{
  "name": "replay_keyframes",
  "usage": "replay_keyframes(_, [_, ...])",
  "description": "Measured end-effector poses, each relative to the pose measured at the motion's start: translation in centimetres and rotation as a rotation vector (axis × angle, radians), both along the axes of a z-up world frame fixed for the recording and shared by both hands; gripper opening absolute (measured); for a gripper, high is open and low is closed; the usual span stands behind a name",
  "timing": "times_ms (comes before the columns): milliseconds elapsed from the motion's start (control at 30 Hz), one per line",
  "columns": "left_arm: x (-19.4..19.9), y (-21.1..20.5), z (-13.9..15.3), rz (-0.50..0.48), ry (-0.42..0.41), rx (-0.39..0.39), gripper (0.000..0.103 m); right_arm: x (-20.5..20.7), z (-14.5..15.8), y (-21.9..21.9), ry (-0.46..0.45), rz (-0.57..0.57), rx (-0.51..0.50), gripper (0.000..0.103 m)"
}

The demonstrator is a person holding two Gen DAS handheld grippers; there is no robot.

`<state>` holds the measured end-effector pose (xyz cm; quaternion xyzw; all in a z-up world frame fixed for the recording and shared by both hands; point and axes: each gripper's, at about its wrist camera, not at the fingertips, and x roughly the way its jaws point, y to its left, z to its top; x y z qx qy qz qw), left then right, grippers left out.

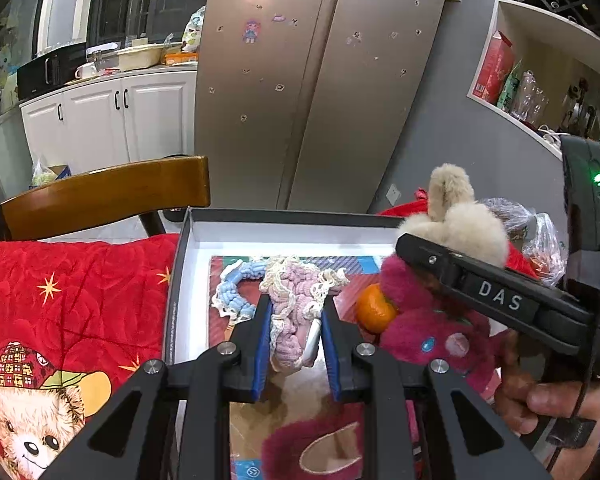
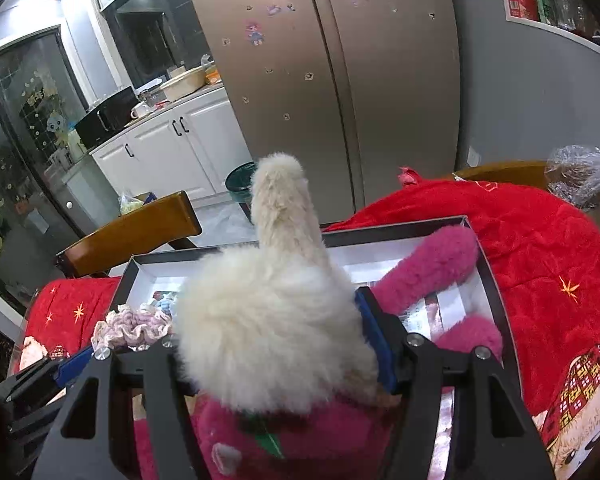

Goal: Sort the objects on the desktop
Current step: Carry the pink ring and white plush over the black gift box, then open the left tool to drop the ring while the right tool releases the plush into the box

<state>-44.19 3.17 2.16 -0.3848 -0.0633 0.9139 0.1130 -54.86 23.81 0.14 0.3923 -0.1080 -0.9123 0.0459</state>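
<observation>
Two grippers are at work over the box (image 1: 188, 264), and both have something soft between their pads. Nearest in the left wrist view, the left gripper (image 1: 296, 344) is closed narrowly on a pink knitted scrunchie (image 1: 296, 300) with cream lace trim; the blue pads press its lower part and the rest flops forward over the box floor. It looks very light and limp, so it will sag and swing rather than hold shape. Pinching across the thick bunched band, as now, seems a safer hold than catching the loose lace.

Beside it, toward the box's left wall, lies a blue scrunchie (image 1: 236, 292), just touching the pink one. An orange (image 1: 374, 308) sits near the right side, against a pink plush toy (image 1: 424, 320). The orange is the one firm, round thing here and could roll if nudged.

In the right wrist view, the right gripper (image 2: 276, 340) is closed on the toy's cream fur part (image 2: 268, 320), which fills the gap between the pads. Whether that cream part is the toy's hat or a separate piece I cannot tell. Fur compresses a lot, so a grip on the dense body is likely steadier than one on the tall tuft.

Farther off, the box rests on a red quilt (image 1: 72, 292) covering the desk, with a wooden chair (image 1: 104, 196) beyond its far edge.
</observation>
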Motion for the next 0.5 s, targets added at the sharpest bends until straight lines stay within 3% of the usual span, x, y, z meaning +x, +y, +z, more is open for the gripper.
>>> replay_keyframes(500, [0.1, -0.2, -0.4, -0.005, -0.017, 0.007, 0.023, 0.7, 0.7, -1.8, 0.036, 0.011, 0.111, 0.064])
